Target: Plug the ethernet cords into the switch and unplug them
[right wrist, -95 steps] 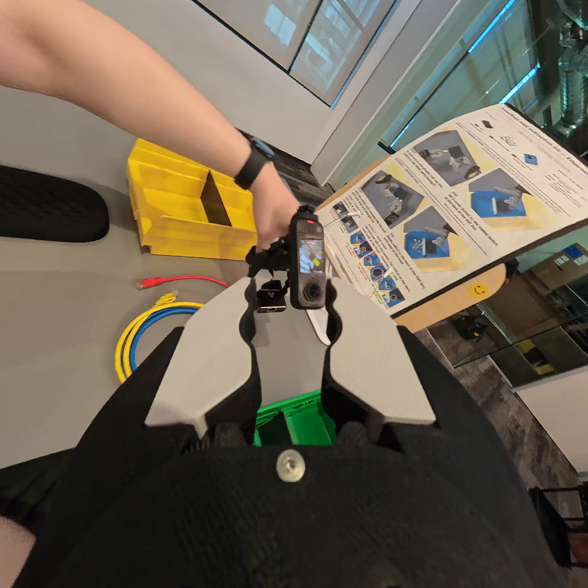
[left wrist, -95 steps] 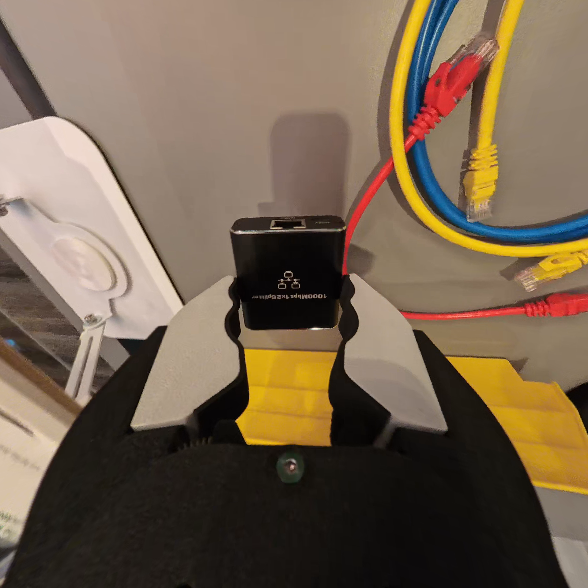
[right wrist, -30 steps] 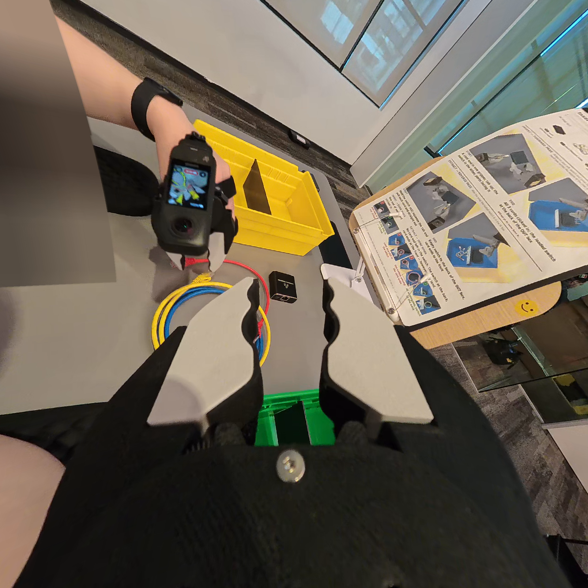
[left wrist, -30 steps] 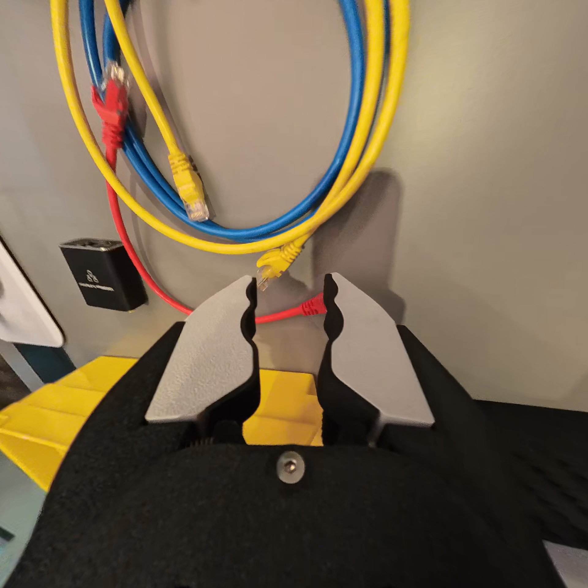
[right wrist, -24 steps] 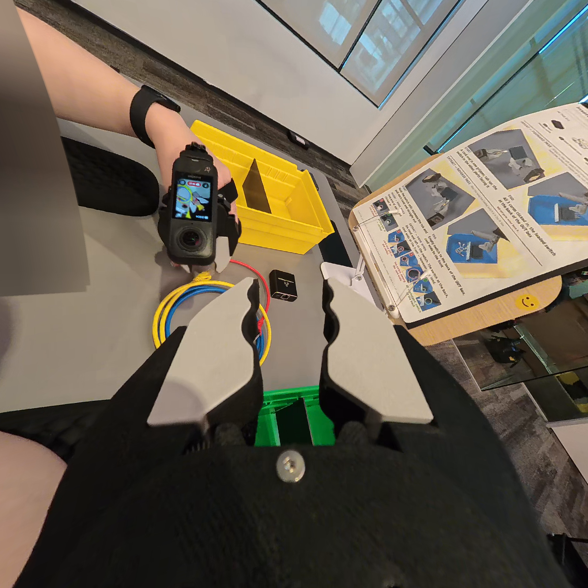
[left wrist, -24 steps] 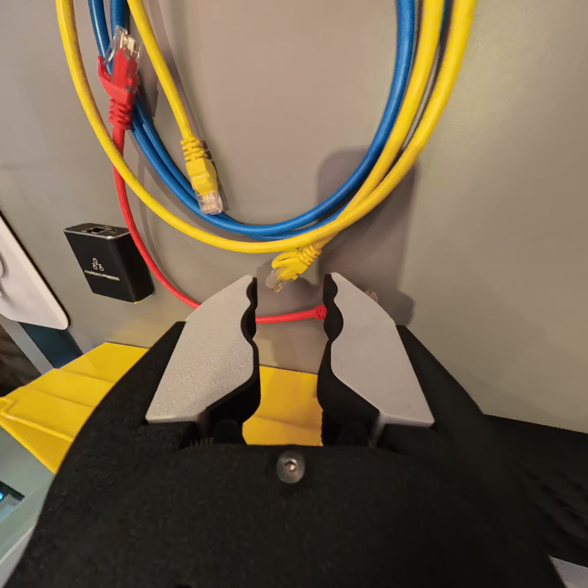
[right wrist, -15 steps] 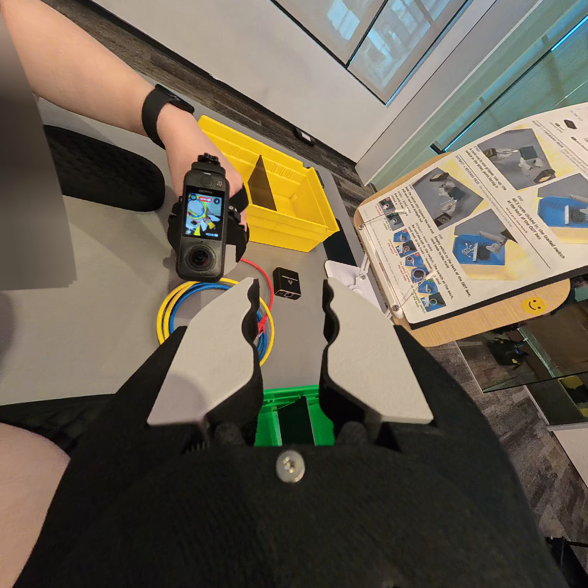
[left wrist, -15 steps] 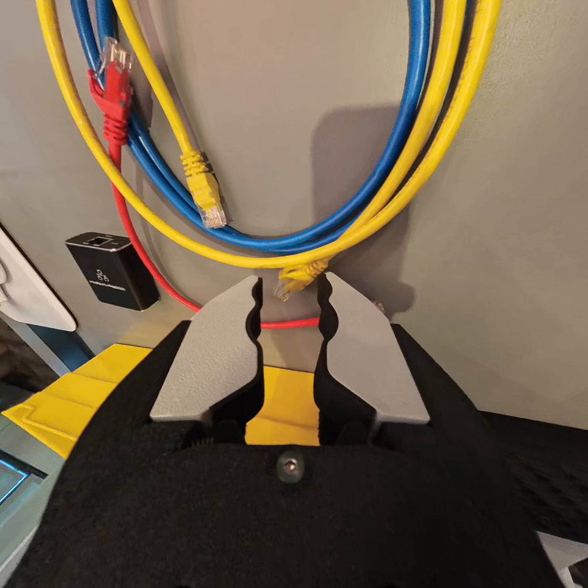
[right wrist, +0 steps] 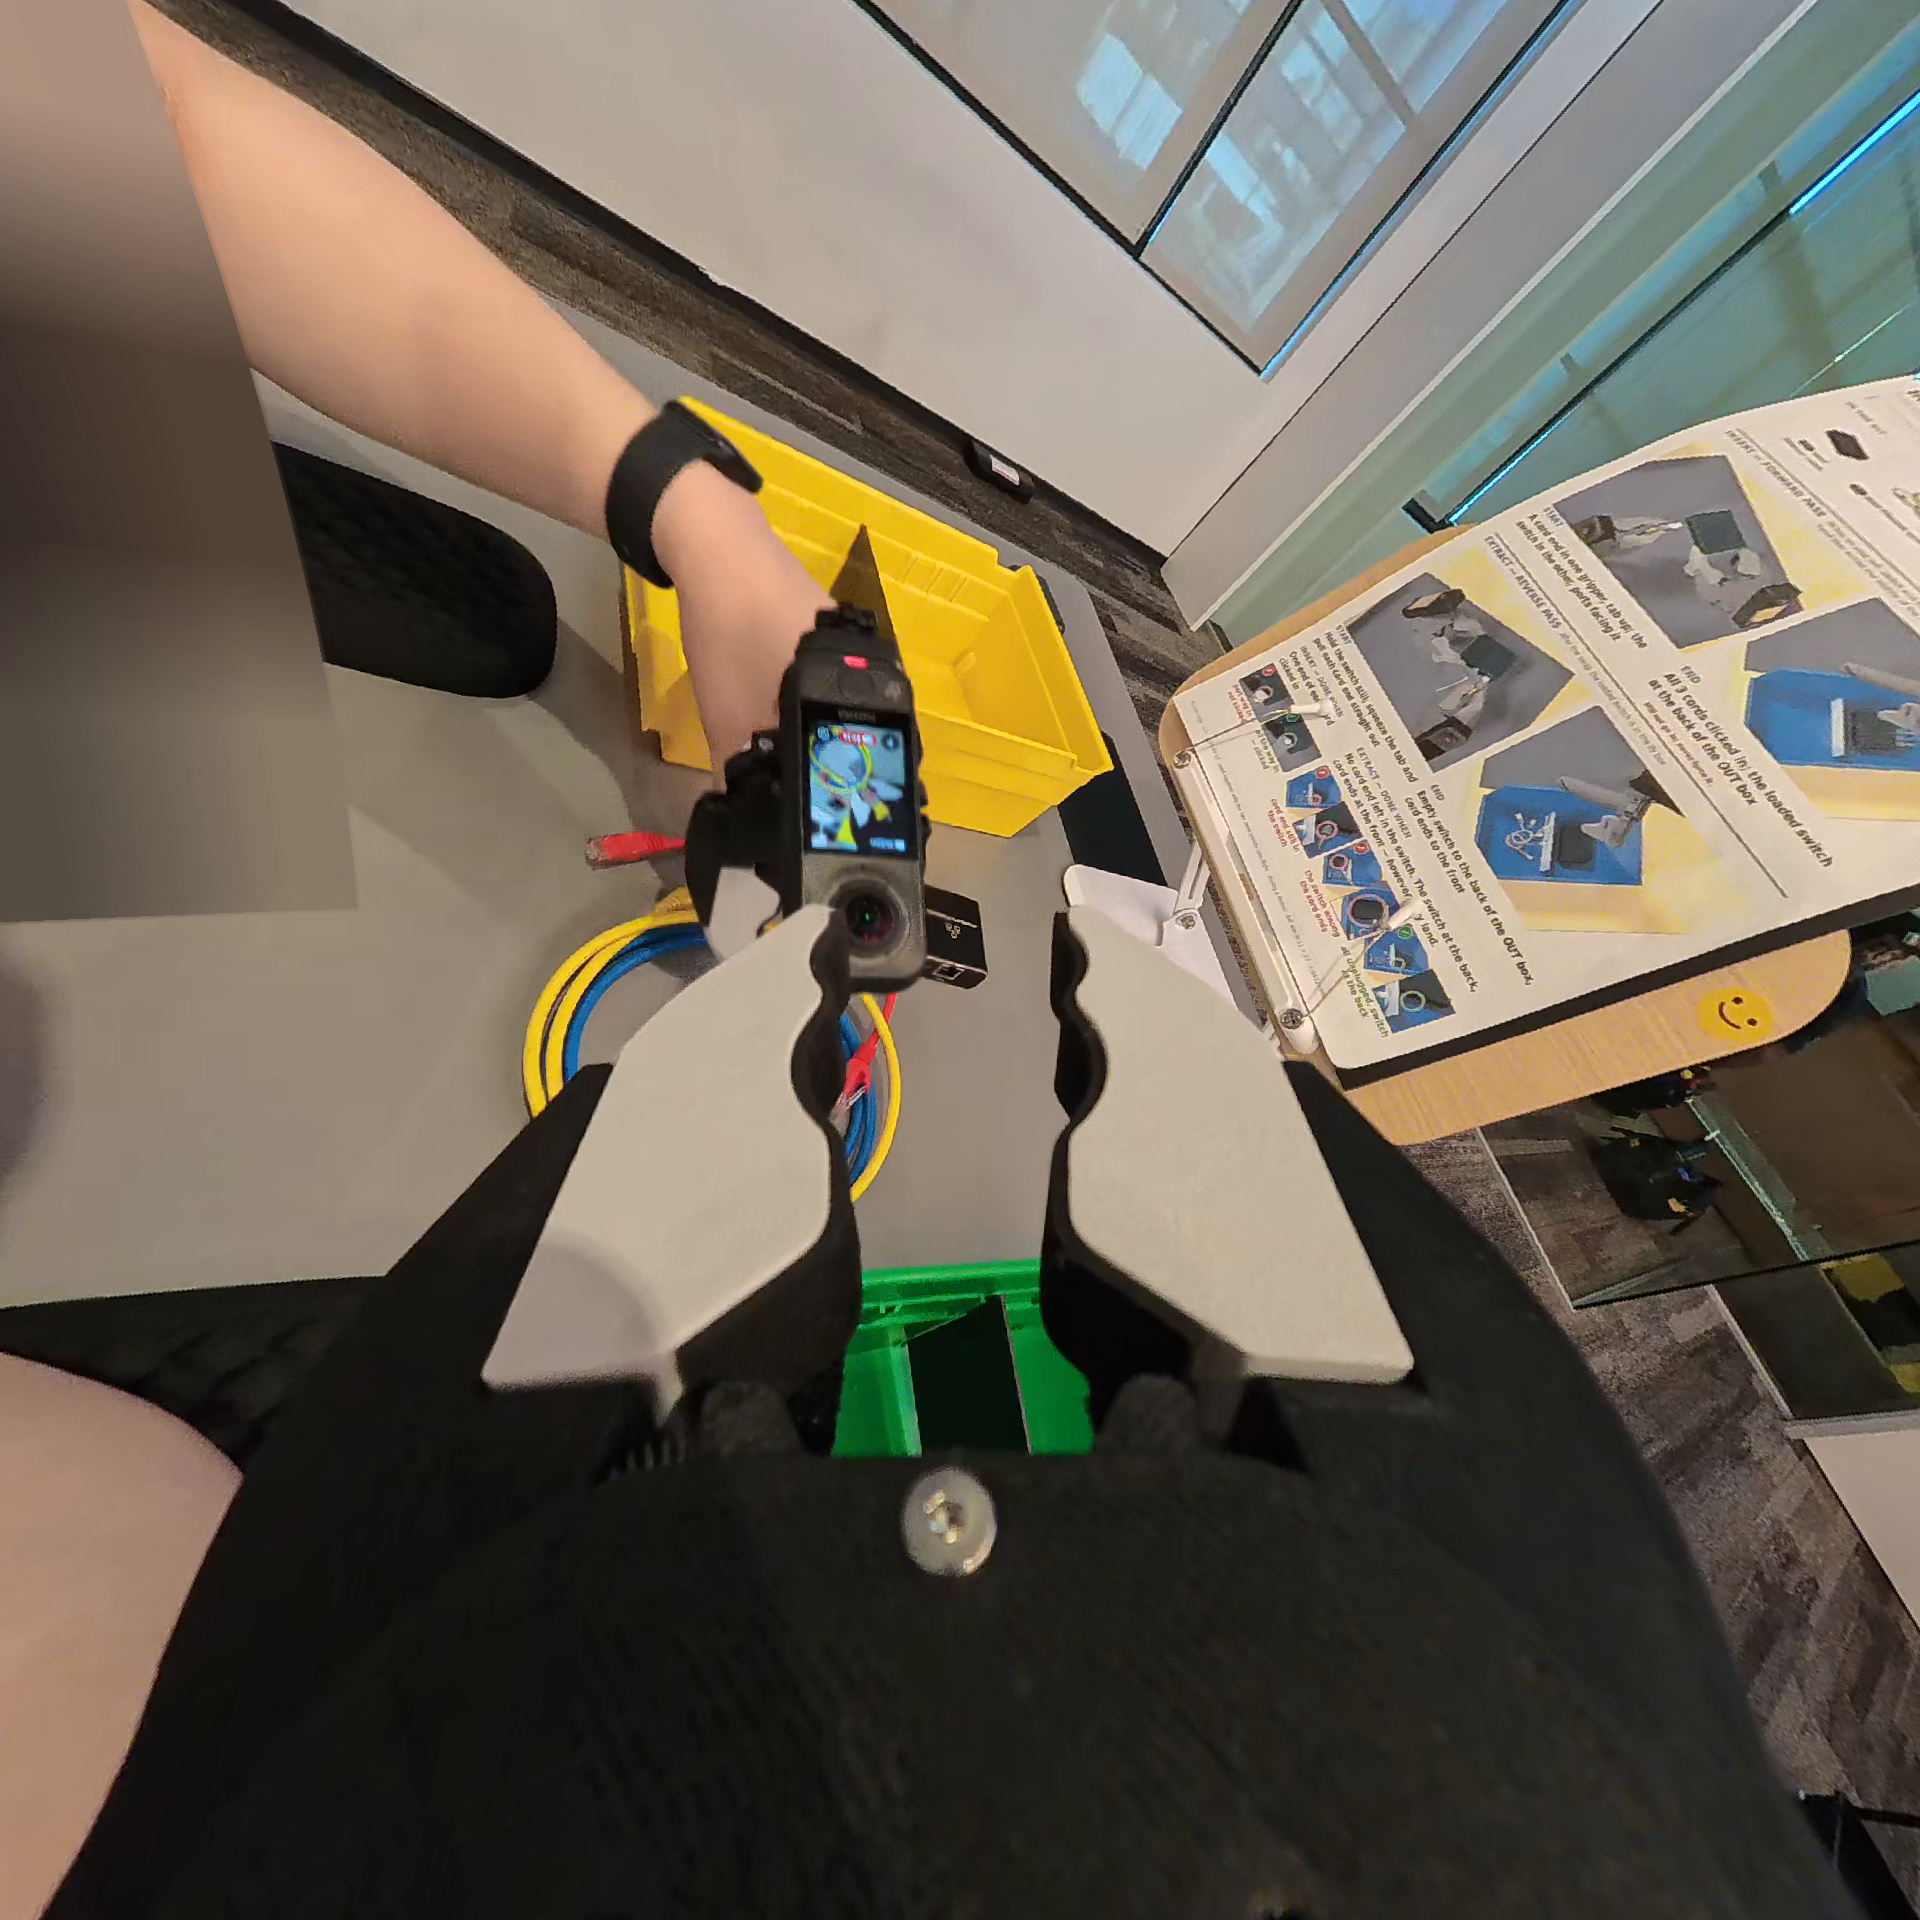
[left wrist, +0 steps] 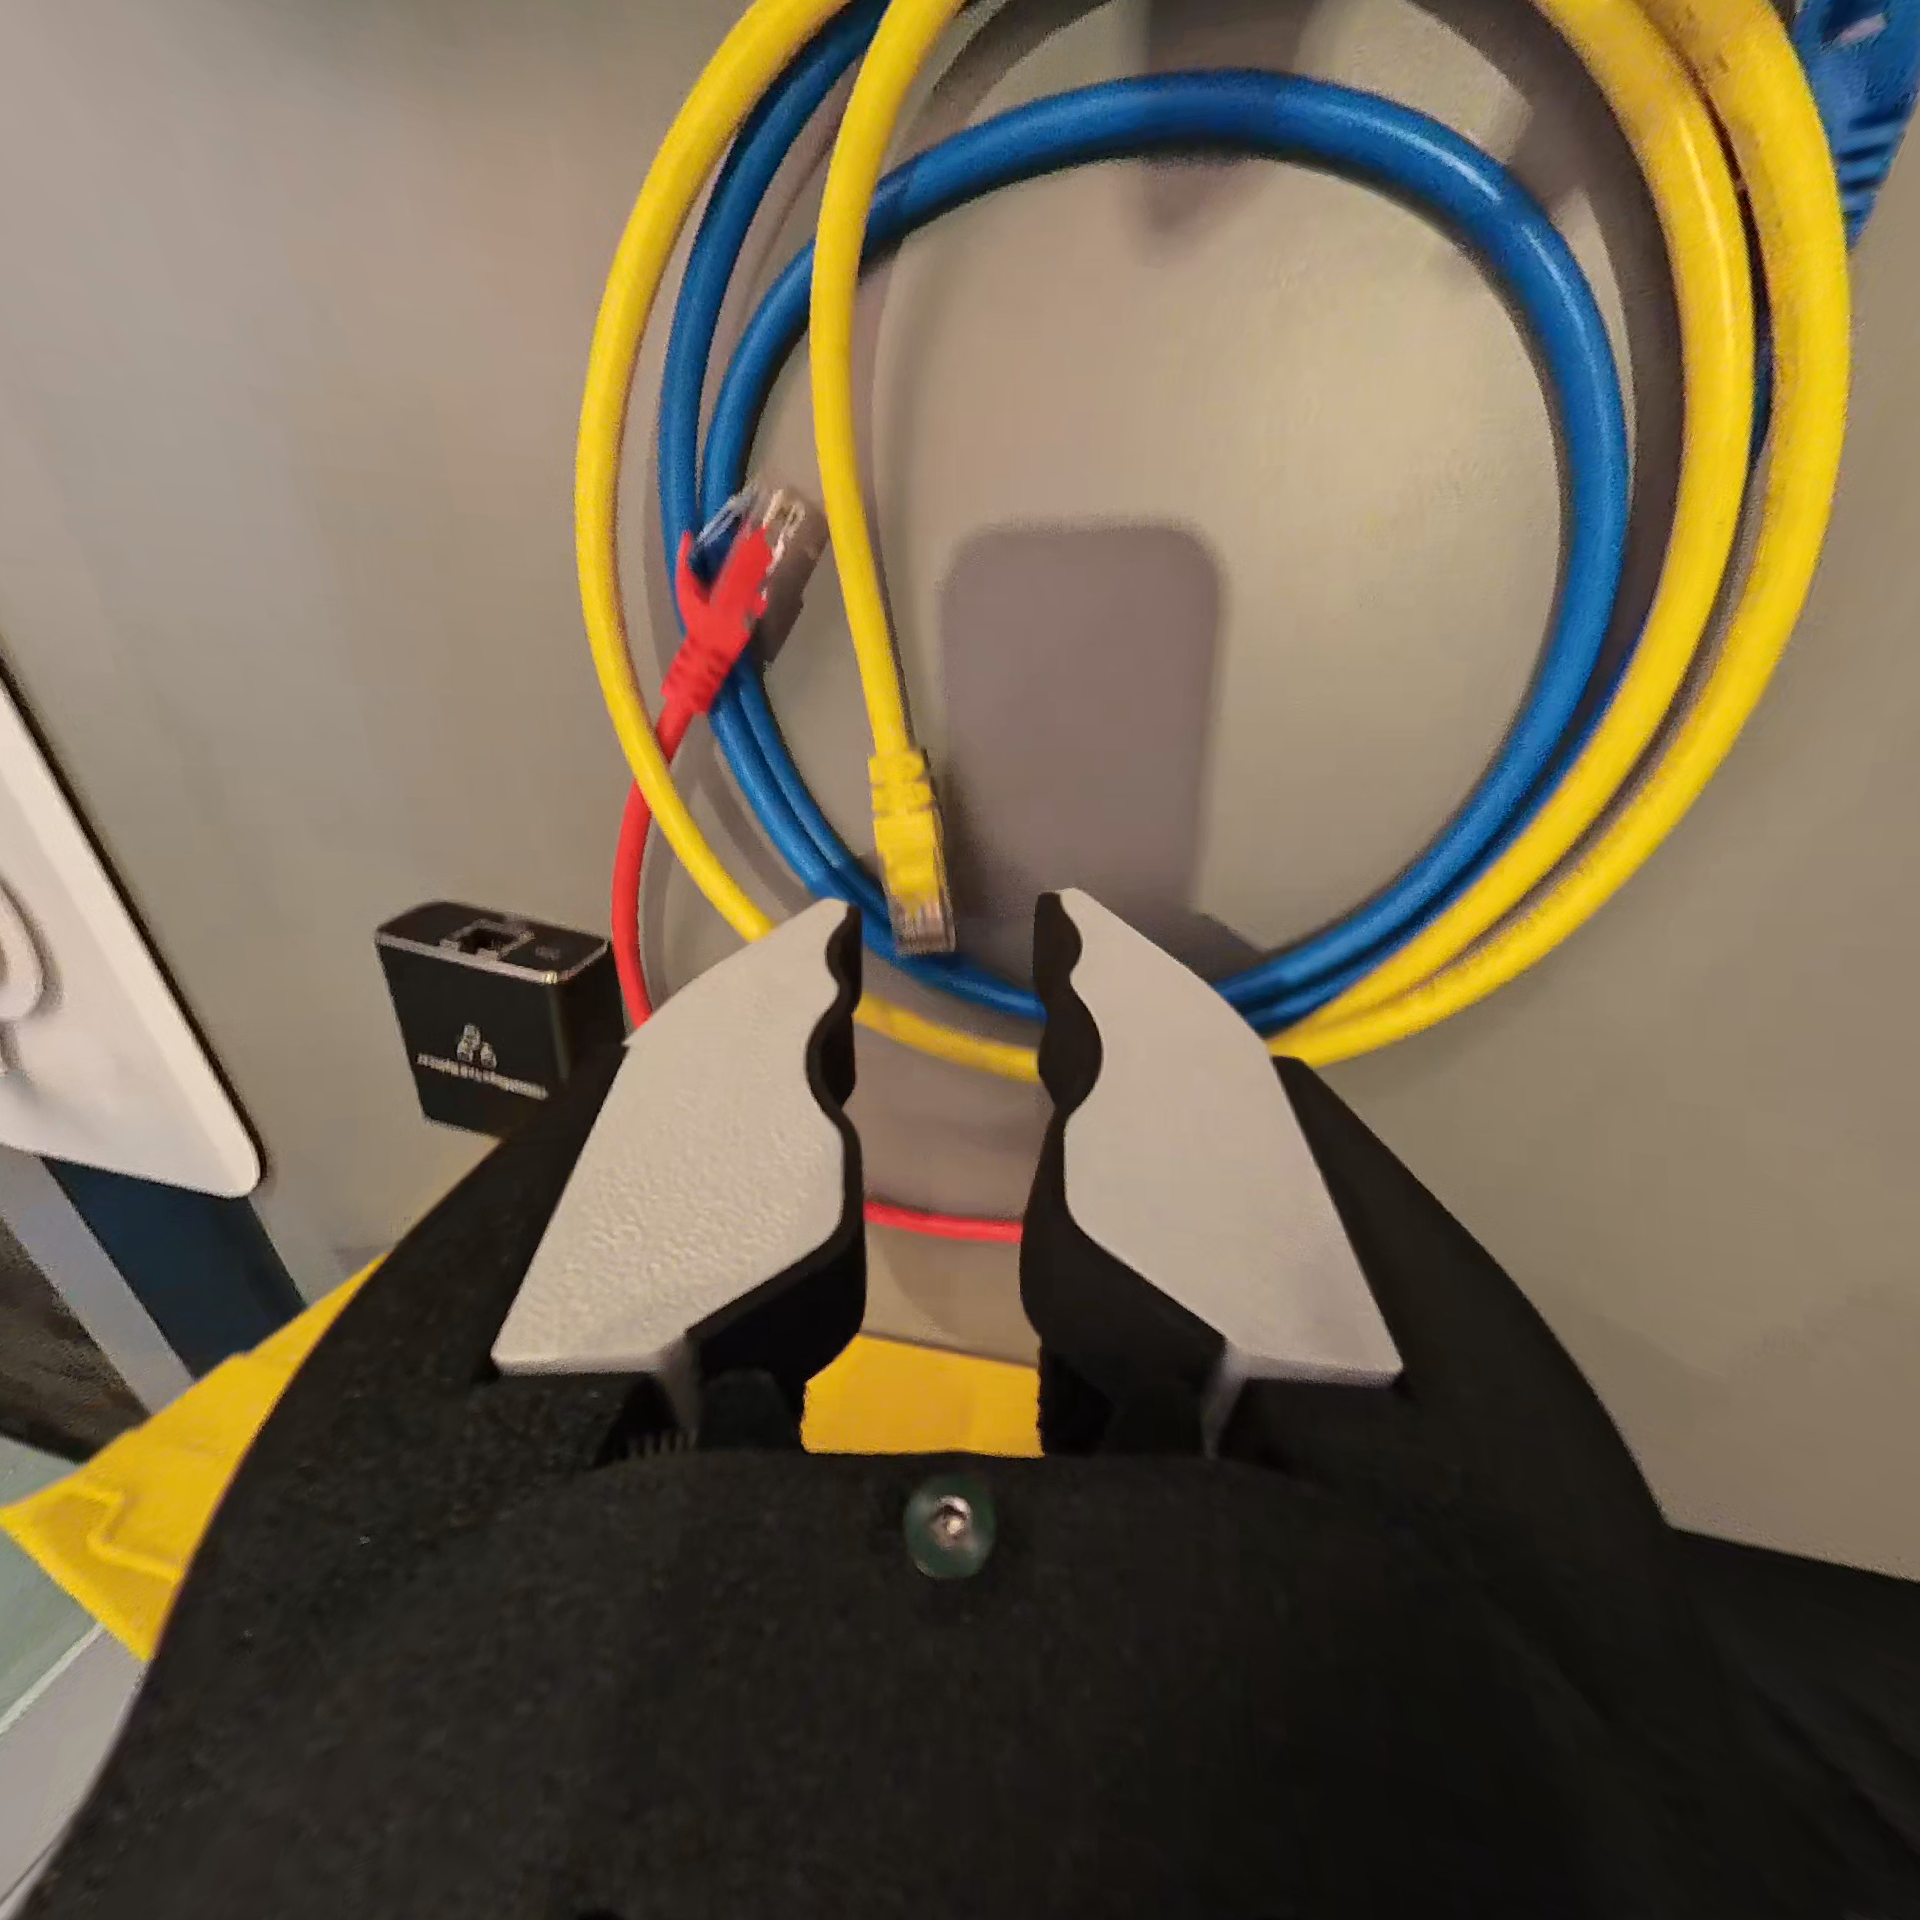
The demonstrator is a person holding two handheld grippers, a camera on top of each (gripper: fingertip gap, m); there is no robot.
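My left gripper (left wrist: 945, 914) is open over the coil of cords on the grey table (left wrist: 260, 416). The clear tip of a yellow plug (left wrist: 909, 873) lies right at the gap between its fingertips, ungripped. The yellow cord (left wrist: 1714, 520) and blue cord (left wrist: 1507, 499) loop ahead. A red plug (left wrist: 727, 613) rests on the coil's left side. The black switch (left wrist: 488, 1013) stands alone to the left with nothing plugged in. My right gripper (right wrist: 945, 925) is open and empty, held high above the table, looking at the left gripper (right wrist: 743, 920), the coil (right wrist: 561, 997) and the switch (right wrist: 956, 935).
A yellow bin (right wrist: 987, 707) stands behind the cords and a green bin (right wrist: 935, 1351) below my right gripper. An instruction board (right wrist: 1558, 779) on a white stand (left wrist: 94, 987) is right of the switch. A black pad (right wrist: 416, 592) lies at the left. A second red plug (right wrist: 623, 847) lies near the yellow bin. The grippers' ends are close to 30 cm from one another.
My left gripper let go of the switch, left it on the table, and moved over the coil. It has since gone forward from the near yellow plug to the other one.
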